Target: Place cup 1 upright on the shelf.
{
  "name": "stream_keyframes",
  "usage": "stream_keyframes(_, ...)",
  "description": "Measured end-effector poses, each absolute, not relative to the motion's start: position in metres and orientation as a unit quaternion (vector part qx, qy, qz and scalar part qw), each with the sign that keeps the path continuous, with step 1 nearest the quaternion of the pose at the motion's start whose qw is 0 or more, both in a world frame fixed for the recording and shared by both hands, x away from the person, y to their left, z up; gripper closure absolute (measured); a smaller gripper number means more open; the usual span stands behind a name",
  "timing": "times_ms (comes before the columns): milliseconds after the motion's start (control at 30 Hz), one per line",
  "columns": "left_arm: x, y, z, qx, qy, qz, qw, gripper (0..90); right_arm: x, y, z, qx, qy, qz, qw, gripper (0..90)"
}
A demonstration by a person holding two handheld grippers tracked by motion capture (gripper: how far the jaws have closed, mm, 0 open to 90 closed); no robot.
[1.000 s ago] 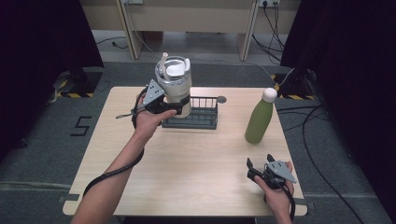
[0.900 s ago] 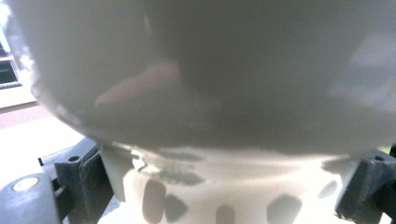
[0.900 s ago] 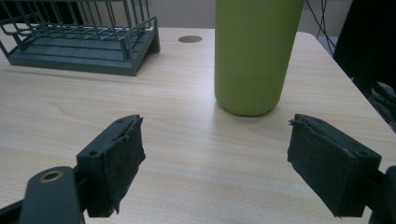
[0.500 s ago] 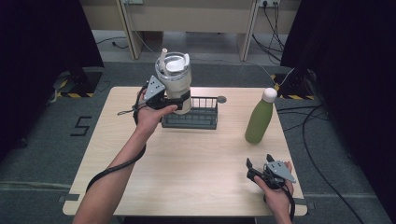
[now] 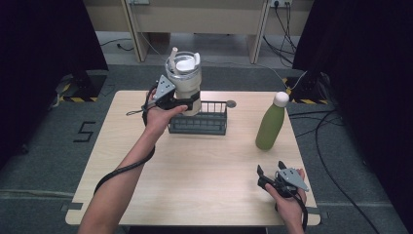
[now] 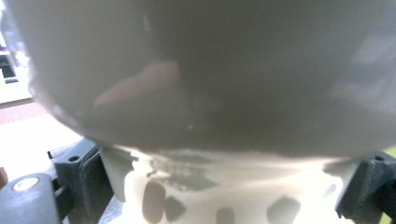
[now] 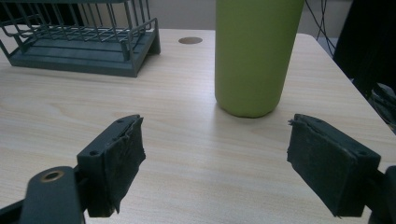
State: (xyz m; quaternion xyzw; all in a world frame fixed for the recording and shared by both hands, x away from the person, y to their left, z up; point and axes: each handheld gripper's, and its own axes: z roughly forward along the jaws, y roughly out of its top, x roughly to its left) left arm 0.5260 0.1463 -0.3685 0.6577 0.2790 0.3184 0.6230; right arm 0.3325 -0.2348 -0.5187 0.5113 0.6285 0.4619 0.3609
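Observation:
My left gripper [image 5: 187,103] is shut on the lower part of a large grey tumbler [image 5: 184,83] with a white lid and straw. It holds the tumbler nearly upright over the left end of a dark wire basket [image 5: 204,127] at the back of the table. In the left gripper view the tumbler [image 6: 205,84] sits close up between the two jaws. Near the front right corner my right gripper [image 5: 270,168] stands open with nothing between its pads [image 7: 119,163]. Ahead of it are a green bottle [image 7: 254,56] with a white cap [image 5: 280,99] and the basket [image 7: 84,46].
A round cable hole [image 5: 231,104] lies in the light wood table [image 5: 195,185] just behind the basket's right end. The table's right edge is close to the right gripper. Cables trail on the floor to the right, and dark curtains hang on both sides.
The left gripper has carried the tumbler slightly up and away, and the tumbler now stands a little more upright. The right gripper has stayed put.

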Motion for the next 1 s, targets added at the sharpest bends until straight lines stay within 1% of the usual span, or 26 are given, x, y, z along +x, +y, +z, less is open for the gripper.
stream_keyframes(533, 0.54, 0.147, -0.369, 0.658, 0.287, 0.324, 0.616, 9.6, 0.334, -0.235, -0.52, 0.506, 0.632, 0.461, 0.363, 18.5)
stream_keyframes(1000, 0.549, 0.152, -0.379, 0.656, 0.305, 0.323, 0.61, 9.6, 0.334, -0.232, -0.52, 0.507, 0.633, 0.462, 0.359, 18.6)
